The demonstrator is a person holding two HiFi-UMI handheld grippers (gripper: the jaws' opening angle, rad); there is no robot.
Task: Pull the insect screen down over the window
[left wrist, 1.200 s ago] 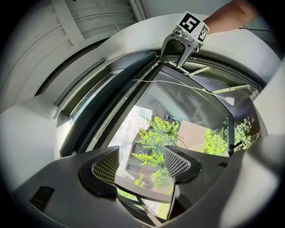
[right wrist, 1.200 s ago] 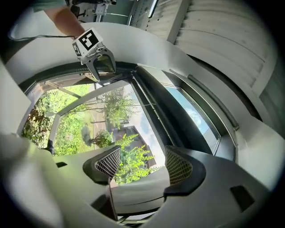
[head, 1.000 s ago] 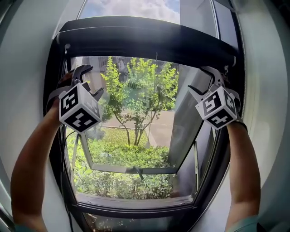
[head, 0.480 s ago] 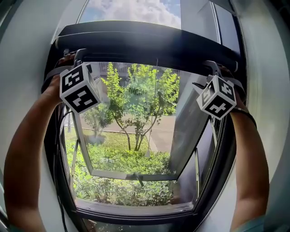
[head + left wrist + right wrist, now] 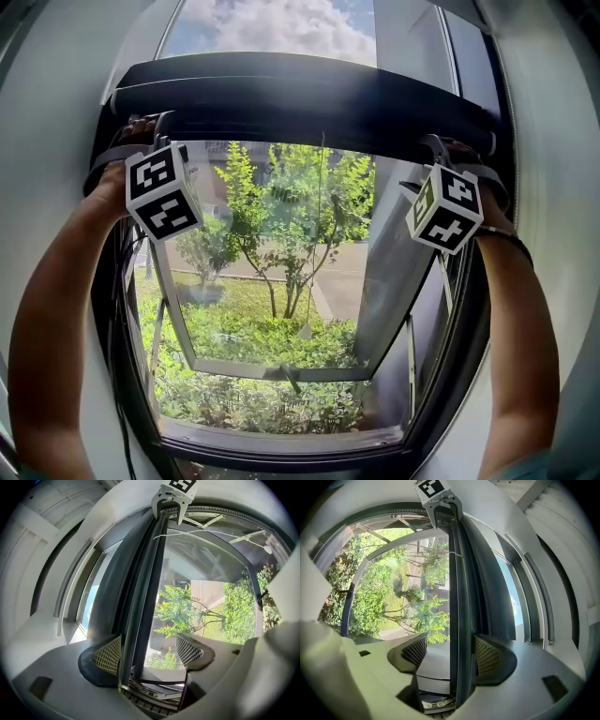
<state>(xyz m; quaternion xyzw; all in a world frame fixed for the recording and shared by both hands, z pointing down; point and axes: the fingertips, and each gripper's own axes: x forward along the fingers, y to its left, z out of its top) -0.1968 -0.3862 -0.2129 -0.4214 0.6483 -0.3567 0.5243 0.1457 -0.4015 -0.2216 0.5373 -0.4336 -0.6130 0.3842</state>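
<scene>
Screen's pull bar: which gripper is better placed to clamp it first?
Right, probably. The right gripper has open jaws astride the pull bar, which lies close beside one pad. The left gripper straddles it too, but its jaws are opening.

No words, numbers or brand marks can be read. The left marker cube [image 5: 161, 195] and the right marker cube [image 5: 446, 210], both just below the dark screen bar [image 5: 300, 94], carry only black-and-white square patterns. These appear to be coded markers, not letters.
</scene>
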